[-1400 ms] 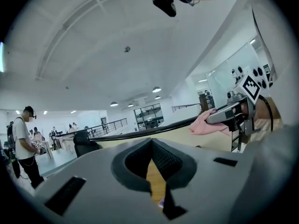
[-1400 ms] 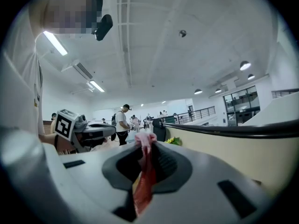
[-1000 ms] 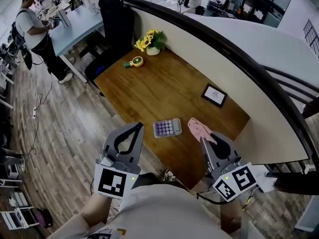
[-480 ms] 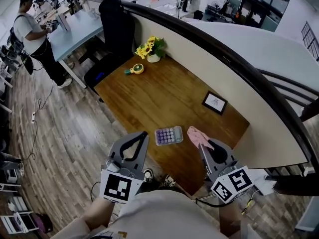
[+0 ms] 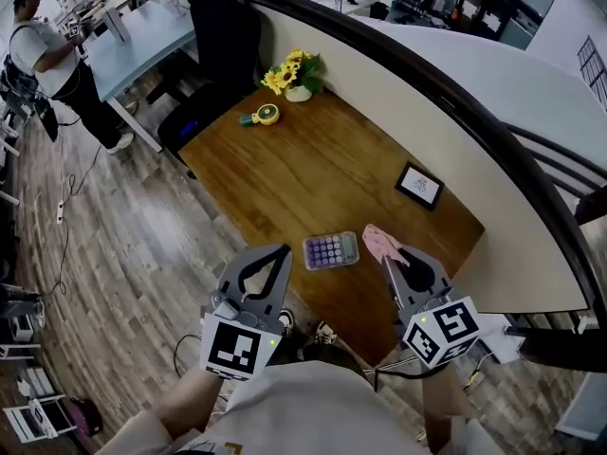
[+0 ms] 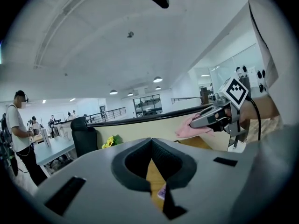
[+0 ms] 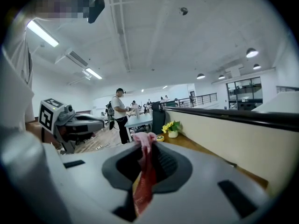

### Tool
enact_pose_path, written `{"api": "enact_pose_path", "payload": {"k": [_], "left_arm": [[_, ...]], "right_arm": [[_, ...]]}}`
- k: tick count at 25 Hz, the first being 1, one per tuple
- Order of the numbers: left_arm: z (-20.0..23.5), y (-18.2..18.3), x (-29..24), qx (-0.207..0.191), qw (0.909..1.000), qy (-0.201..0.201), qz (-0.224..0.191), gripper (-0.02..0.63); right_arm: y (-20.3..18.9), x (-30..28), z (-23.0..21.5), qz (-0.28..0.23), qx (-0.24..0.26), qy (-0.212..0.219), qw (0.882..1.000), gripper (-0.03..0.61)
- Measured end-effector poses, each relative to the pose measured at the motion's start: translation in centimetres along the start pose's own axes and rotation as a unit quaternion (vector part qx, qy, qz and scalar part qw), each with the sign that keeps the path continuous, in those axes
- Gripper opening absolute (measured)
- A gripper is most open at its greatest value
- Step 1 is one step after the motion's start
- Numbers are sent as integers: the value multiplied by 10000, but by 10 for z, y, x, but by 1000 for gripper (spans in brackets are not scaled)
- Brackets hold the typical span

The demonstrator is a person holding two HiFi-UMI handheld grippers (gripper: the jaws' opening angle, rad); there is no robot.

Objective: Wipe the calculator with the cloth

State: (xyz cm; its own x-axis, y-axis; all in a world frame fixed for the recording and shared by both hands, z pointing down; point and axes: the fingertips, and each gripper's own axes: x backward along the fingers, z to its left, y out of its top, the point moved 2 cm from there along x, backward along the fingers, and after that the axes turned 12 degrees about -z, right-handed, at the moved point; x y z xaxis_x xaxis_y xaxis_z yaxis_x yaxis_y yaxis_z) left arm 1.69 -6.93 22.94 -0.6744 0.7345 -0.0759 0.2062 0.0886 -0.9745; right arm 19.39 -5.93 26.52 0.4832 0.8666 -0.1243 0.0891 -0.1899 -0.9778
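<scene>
A small calculator (image 5: 331, 250) with purple keys lies near the front edge of the wooden desk (image 5: 313, 173). My right gripper (image 5: 387, 259) is just to its right and shut on a pink cloth (image 5: 382, 244). The cloth hangs between the jaws in the right gripper view (image 7: 145, 171). My left gripper (image 5: 283, 251) is held at the desk's front edge, left of the calculator, shut with nothing in it. In the left gripper view, a corner of the calculator (image 6: 162, 190) shows below the jaws. The cloth (image 6: 189, 126) is at the right.
At the desk's far end stand a pot of yellow flowers (image 5: 296, 76) and a round yellow object (image 5: 262, 115). A small picture frame (image 5: 420, 185) lies at the right. A curved partition (image 5: 398, 112) backs the desk. A black chair (image 5: 223, 36) and a person (image 5: 43, 45) are beyond.
The head view has shifted a little. The right gripper with the cloth is slightly nearer the calculator; the left gripper keeps its place beside it.
</scene>
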Motion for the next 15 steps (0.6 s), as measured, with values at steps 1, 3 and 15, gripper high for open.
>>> {"api": "enact_pose_path", "payload": {"k": [1,3,15], "left_arm": [[0,-5,-1,31,10000,-29,37,3],[3,-15,-5,109,9999,-72,78,3],[13,-114,-42,568,9961,-295,615,3]], "right_arm": [[-4,-5,-2,69,26,-17,10000,41],[-12,-15,-6,180,68,-51,9998,41],[-87,-76,-31,798,82,-145,9967,41]]}}
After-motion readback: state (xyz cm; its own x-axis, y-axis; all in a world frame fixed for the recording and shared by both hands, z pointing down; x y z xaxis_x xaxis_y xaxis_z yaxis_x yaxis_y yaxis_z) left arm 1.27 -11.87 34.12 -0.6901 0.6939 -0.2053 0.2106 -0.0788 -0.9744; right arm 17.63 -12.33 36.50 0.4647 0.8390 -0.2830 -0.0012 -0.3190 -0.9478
